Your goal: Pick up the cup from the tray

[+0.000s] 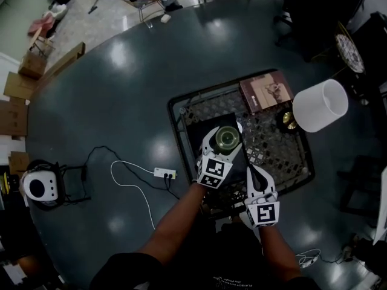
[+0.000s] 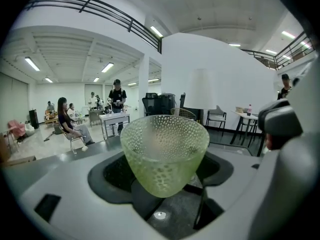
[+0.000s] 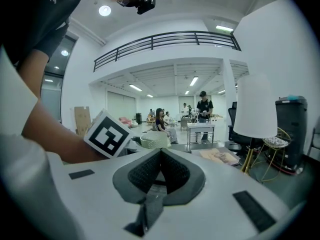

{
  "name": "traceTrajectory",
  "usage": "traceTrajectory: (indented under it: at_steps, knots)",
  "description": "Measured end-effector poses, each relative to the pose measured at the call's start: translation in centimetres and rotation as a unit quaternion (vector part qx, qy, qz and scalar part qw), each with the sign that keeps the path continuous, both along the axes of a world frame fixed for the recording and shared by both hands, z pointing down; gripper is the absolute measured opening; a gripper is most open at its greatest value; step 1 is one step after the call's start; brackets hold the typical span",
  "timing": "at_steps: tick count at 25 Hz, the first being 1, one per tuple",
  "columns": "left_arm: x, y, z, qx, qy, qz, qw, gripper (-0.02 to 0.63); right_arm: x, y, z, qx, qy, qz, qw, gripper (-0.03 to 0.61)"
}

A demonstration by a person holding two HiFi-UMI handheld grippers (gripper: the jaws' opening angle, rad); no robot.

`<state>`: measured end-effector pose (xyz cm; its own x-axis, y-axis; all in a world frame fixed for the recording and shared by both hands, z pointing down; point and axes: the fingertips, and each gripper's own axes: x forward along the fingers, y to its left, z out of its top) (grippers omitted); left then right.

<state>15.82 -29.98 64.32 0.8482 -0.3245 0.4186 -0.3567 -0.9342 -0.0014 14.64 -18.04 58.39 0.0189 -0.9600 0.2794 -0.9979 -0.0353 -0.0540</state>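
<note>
Left gripper view: the green dimpled cup [image 2: 165, 154] stands upright between the jaws of the left gripper [image 1: 221, 147]. I read the jaws as spread wide and bearing on its lower wall, below the flare, so it cannot slip down. Head view puts it over the dark tray [image 1: 205, 125]; whether its base rests there I cannot tell. The right gripper [image 3: 159, 171] is closed and empty, kept back nearer me, clear of the lift.

The left gripper [image 1: 224, 140] jaws clamp the cup [image 2: 165, 151]; the right gripper [image 1: 250, 173] jaws touch.
</note>
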Motion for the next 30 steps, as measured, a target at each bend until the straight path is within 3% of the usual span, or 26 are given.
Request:
traceTrajectory:
  at_steps: [3, 17, 30]
  knots:
    - [-1.4, 1.0, -1.9, -0.001, 0.010, -0.007, 0.9999, 0.374, 0.0, 0.0, -0.6, -0.006, 0.010, -0.003, 1.000, 0.008]
    - [-8.8, 6.2, -9.7, 0.000, 0.055, -0.065, 0.9964, 0.374, -1.4, 0.3, -4.5, 0.050, 0.008, -0.041, 0.998, 0.009]
    - [-12.3, 9.4, -12.2, 0.028, 0.044, -0.092, 0.9944, 0.376, -3.5, 1.0, -8.5, 0.078, 0.025, -0.093, 0.992, 0.008]
